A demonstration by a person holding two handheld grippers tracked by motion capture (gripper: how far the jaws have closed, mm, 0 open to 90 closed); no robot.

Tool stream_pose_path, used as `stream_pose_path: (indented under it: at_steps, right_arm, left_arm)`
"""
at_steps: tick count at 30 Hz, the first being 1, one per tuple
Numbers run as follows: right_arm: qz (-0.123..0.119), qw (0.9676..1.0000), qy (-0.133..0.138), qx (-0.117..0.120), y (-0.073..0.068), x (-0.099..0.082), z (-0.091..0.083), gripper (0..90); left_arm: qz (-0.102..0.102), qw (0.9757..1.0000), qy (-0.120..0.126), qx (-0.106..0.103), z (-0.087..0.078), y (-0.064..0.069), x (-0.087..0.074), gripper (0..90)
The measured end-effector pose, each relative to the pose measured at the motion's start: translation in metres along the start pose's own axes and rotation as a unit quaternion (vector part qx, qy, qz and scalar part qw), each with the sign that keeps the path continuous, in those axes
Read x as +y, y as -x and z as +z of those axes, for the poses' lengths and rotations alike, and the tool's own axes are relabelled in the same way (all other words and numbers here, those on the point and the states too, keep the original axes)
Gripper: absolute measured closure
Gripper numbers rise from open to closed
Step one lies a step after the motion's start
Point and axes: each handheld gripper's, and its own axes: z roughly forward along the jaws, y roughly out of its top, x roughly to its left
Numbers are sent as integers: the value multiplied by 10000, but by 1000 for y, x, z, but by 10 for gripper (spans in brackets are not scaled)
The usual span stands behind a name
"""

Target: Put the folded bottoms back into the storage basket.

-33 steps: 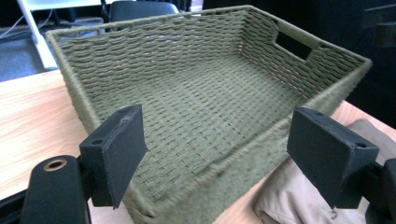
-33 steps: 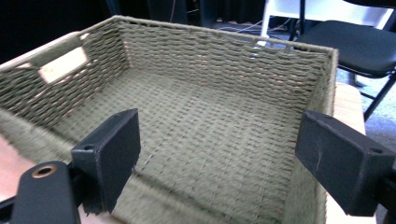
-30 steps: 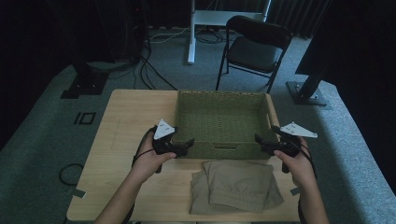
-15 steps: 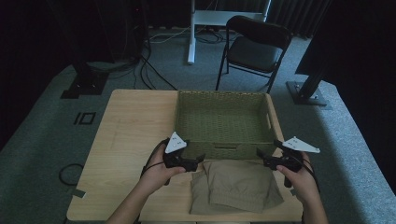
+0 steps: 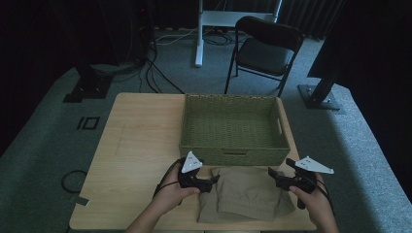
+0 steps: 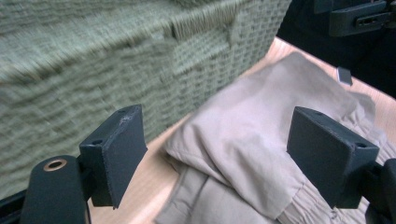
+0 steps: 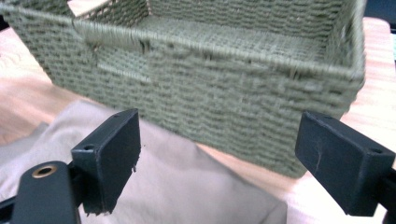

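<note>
Folded tan garment, long axis crosswise before the basket, is flanked by left gripper and right gripper, both wide open and empty.

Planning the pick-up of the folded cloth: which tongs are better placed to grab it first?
Probably left. The left tongs hang open at the cloth edge, its fold between the jaws. The right tongs face mostly the basket.

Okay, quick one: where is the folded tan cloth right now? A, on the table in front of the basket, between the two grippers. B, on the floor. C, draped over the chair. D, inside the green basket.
A: the folded tan cloth lies on the table on the near side of the green basket, with the left gripper and right gripper at its sides.
</note>
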Motion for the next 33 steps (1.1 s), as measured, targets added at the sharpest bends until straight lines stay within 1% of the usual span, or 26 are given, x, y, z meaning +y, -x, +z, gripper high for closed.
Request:
stream_pose_path:
  at_steps: [1,3,6,7,10,12,15,19,21,24,27,29,31,33]
  right_arm:
    - [3,10000,-31,-2,0,-3,1,139]
    - [-11,9999,-103,44,-1,-8,2,139]
    - [25,9998,-182,89,-3,-18,4,138]
    - [32,9997,-235,69,-3,-21,6,139]
    - [55,9991,-410,-26,-1,-30,11,139]
    - [95,9987,-492,-85,2,-35,15,139]
    - [157,9978,-621,-144,5,-42,20,139]
    - [128,9962,-808,-284,7,-50,24,138]
    - [148,9955,-885,-306,8,-53,26,138]
    - [68,9946,-990,-300,9,-58,30,138]
    - [113,9939,-1063,-280,9,-62,33,138]
    - [169,9936,-1082,-273,10,-63,34,139]
    - [209,9935,-1088,-260,11,-63,35,138]
    - [197,9940,-1042,-254,11,-64,35,137]
  left_arm:
    - [5,10000,-36,13,3,1,-2,203]
    - [-35,10000,-69,-27,7,3,-6,203]
    - [-38,9998,-152,-89,14,7,-12,203]
    - [-32,9998,-194,-100,16,8,-14,203]
    - [-61,9994,-332,-39,21,10,-19,203]
    - [-97,9989,-458,8,25,10,-23,203]
    - [-73,9977,-665,60,31,11,-28,202]
    - [-106,9968,-783,122,40,11,-32,200]
    - [-152,9965,-806,166,44,10,-33,200]
    - [-203,9963,-828,128,48,9,-34,199]
    - [-228,9960,-856,141,53,6,-34,199]
    - [-236,9954,-908,182,56,4,-35,194]
    - [-199,9952,-936,220,59,3,-36,193]
    - [-222,9952,-929,202,62,2,-36,186]
